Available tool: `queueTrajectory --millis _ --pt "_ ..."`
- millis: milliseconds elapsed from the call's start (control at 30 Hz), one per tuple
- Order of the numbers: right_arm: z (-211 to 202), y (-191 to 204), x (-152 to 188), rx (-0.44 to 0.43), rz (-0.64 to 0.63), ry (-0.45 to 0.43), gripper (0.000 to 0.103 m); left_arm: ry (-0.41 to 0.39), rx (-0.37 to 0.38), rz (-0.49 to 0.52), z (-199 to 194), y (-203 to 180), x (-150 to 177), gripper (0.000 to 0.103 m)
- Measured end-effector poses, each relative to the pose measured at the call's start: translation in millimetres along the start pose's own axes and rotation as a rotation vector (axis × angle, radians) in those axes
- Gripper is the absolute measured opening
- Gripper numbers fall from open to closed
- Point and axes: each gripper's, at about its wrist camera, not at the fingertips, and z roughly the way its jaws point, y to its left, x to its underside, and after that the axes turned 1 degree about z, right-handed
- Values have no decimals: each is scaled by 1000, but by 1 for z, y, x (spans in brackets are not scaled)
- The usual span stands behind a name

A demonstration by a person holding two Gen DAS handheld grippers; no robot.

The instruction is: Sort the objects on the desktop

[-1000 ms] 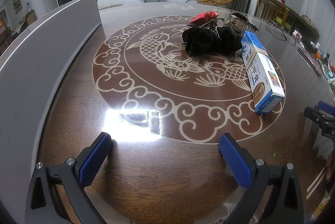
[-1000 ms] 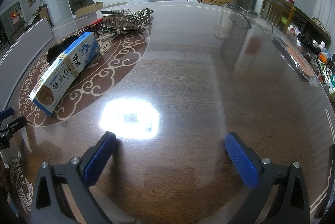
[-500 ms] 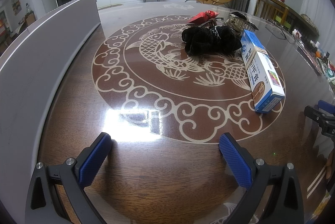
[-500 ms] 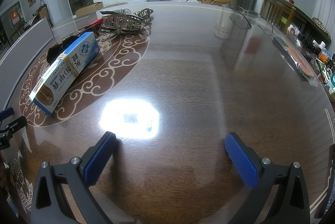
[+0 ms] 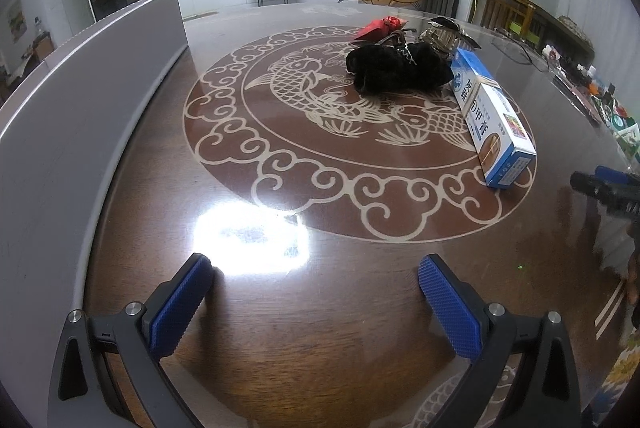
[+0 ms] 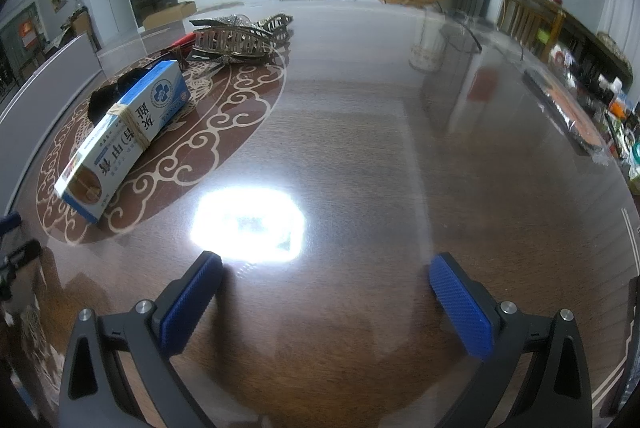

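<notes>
Both sets of jaws spread wide, gripping nothing, low over the worktop (image 5: 320, 328); blue box (image 5: 491, 116) lies ahead-right of the left jaws, ahead-left of the right.

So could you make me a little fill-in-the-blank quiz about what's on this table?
1. Both the left gripper and right gripper are ____.
2. The box is blue and ____.
3. A ____ band wraps the box.
4. The black bundle lies on the table's ____ motif.

Missing: open; white; rubber; fish
</notes>
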Motion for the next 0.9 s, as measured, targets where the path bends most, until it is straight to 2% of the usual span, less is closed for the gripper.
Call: queueTrajectory --millis 67,133,200,267,367,467,600,700,900 --pt "-8 10 -8 -136 72 -4 103 0 1 -1 0 0 0 103" --pt "-22 34 -21 -245 91 -48 103 0 0 0 0 0 0 103" --pt "-31 71 -37 -336 47 -74 103 0 0 0 0 0 0 103" --pt "-27 114 -54 -382 -14 -43 103 0 1 -1 0 0 0 103" --pt "-10 154 -65 -321 -111 -11 103 0 0 -1 0 0 0 103" --pt "11 169 -63 -224 -193 8 103 0 0 -1 0 0 0 103" --pt "28 135 -56 -196 -142 29 103 0 0 -1 0 0 0 103" --pt "25 87 -47 -263 -17 -12 103 0 0 -1 0 0 0 103" --pt "12 15 -33 -272 162 -38 103 0 0 -1 0 0 0 103"
